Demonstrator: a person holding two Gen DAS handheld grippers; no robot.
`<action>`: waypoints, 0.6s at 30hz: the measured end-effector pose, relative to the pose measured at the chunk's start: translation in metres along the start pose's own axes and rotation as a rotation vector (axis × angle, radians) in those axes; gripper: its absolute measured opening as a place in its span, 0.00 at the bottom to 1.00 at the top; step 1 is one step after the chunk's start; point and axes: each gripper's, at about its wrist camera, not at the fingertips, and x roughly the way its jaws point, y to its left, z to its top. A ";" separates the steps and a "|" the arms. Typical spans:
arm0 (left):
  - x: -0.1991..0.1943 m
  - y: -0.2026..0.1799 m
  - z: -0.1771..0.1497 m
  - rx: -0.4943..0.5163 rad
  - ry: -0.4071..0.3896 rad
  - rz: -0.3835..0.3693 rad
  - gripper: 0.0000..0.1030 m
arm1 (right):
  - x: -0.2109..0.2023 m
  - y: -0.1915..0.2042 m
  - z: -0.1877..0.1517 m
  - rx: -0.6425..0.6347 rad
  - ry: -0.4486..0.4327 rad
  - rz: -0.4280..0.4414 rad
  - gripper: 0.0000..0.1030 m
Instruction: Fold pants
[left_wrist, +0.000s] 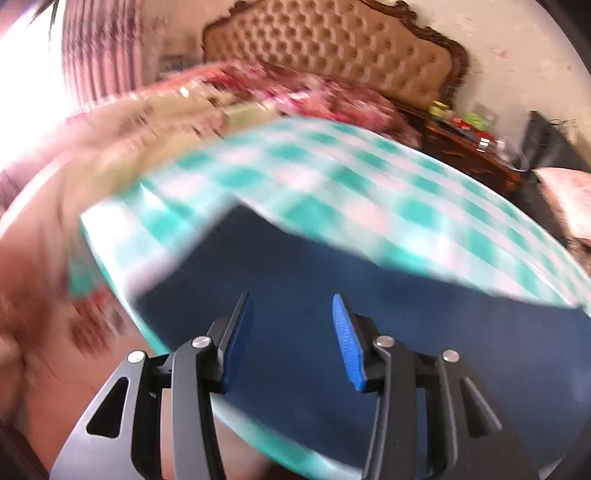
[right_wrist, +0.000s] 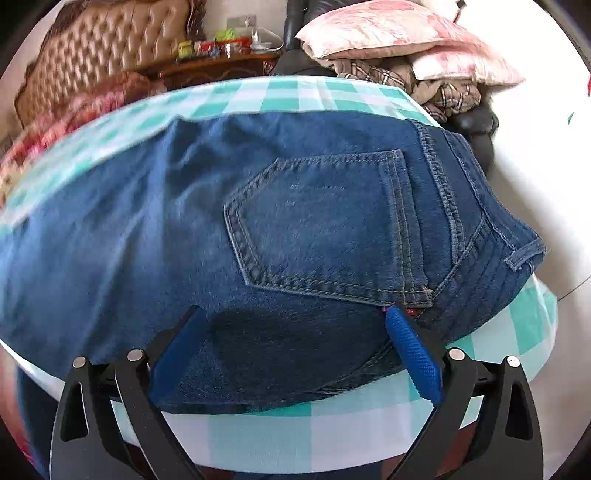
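Denim pants (right_wrist: 295, 229) lay flat on the checked worktop (right_wrist: 295, 435) ahead of both wide, empty grippers, left gripper (left_wrist: 291, 332) and right gripper (right_wrist: 295, 332), likely staged for folding.

The left gripper (left_wrist: 291, 314) has its jaws spread apart with nothing between the blue pads (left_wrist: 347, 343) — it hangs just above the cloth, tilted forward and down. The right gripper (right_wrist: 295, 325) is spread wider still, its two fingers (right_wrist: 413, 354) angled outward and low — whether the tips touch the surface beneath cannot be told.
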 end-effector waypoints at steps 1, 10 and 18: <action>0.013 0.013 0.020 0.010 0.013 0.011 0.55 | -0.008 -0.012 0.004 0.023 -0.031 -0.015 0.91; 0.083 0.038 0.063 0.184 0.233 -0.052 0.64 | -0.015 -0.169 0.031 0.279 -0.051 -0.144 0.83; 0.092 0.037 0.044 0.220 0.291 -0.093 0.42 | 0.003 -0.204 0.042 0.298 -0.016 -0.025 0.83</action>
